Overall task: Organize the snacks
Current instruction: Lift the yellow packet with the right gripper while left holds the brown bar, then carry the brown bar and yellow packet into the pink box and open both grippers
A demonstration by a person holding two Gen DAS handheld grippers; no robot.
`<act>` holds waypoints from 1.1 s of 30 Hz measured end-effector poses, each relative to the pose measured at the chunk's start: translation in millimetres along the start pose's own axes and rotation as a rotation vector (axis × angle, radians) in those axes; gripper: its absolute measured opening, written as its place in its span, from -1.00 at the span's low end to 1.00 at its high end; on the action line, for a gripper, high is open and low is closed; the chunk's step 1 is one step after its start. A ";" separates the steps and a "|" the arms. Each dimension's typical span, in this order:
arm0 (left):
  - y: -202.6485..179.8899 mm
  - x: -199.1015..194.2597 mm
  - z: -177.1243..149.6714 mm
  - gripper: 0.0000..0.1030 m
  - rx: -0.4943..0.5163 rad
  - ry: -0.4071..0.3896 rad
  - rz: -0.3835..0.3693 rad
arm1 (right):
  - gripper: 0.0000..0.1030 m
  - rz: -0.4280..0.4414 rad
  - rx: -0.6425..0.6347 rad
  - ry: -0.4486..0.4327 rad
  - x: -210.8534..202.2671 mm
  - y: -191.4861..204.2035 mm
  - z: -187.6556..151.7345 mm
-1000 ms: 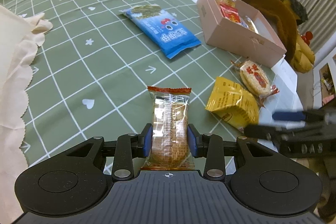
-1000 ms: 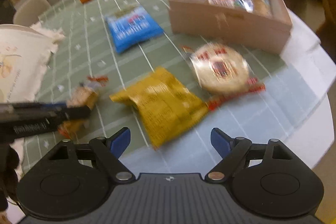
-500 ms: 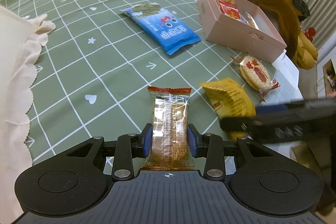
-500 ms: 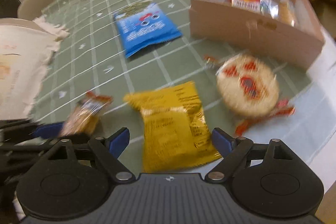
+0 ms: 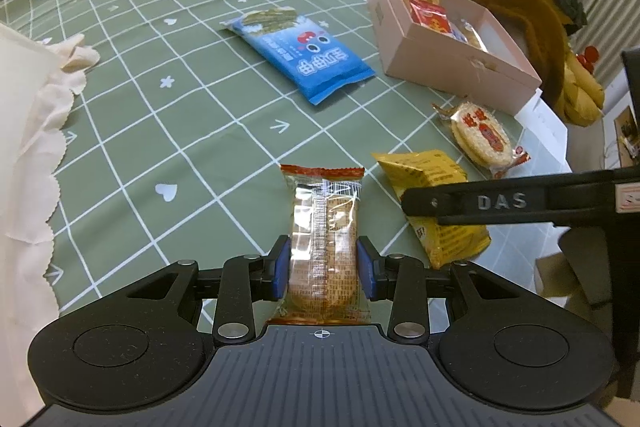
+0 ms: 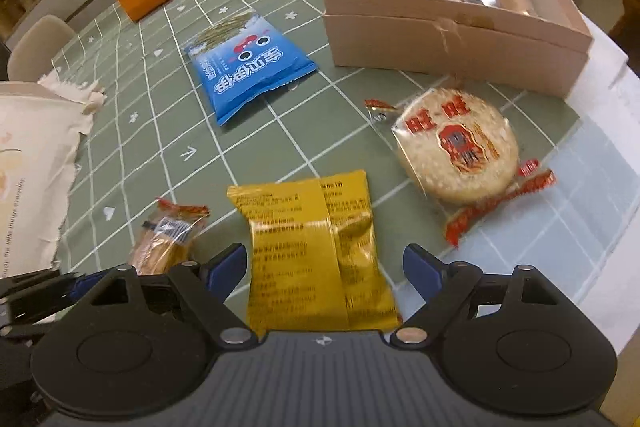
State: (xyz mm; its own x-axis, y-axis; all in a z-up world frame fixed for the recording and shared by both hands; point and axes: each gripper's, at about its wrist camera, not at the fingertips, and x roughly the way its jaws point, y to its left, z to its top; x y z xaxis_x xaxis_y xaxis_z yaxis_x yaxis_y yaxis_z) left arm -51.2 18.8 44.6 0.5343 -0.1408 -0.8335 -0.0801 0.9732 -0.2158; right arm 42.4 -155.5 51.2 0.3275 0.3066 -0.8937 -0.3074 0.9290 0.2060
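Your right hand-held gripper (image 6: 324, 263) has slid in over the yellow pack (image 6: 316, 255), jaws spread wide and clear of it; your left hand-held gripper (image 5: 322, 265) stays clenched on the biscuit pack (image 5: 323, 239) on the counter (image 5: 160, 131). Some snacks already sit in the box (image 6: 452, 43); the blue bag (image 6: 248, 67), rice cracker (image 6: 456, 147) and both packs remain outside. Counter edge lies just right of the cracker; open room lies between blue bag and box.
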 end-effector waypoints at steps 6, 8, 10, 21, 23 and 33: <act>-5.5 -6.6 1.9 -0.22 0.017 -0.015 -0.029 | 0.16 0.011 -0.056 0.019 -17.6 -1.0 -7.4; -10.5 -17.9 11.0 -0.22 0.015 -0.054 -0.062 | 0.12 0.015 -0.074 -0.006 -37.7 -4.4 -11.1; -17.7 -34.1 30.5 -0.22 0.015 -0.110 -0.101 | 0.11 0.038 -0.070 -0.052 -68.4 -12.9 -1.3; -96.6 -75.2 214.6 -0.22 0.149 -0.395 -0.216 | 0.11 -0.052 -0.024 -0.469 -211.3 -78.7 160.1; -106.8 -51.9 231.8 -0.22 0.143 -0.363 -0.228 | 0.11 -0.051 -0.011 -0.449 -200.0 -92.6 175.4; -103.8 108.4 263.7 -0.19 -0.025 -0.033 -0.262 | 0.20 0.054 0.129 -0.230 -81.5 -154.6 203.4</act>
State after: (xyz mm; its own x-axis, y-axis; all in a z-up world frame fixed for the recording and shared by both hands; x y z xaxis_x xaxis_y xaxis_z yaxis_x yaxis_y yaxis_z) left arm 236.9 -49.5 110.8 0.5664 -0.3815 -0.7305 0.0442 0.8992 -0.4353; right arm 244.9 -281.9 173.3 0.5127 0.3813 -0.7692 -0.2178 0.9244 0.3130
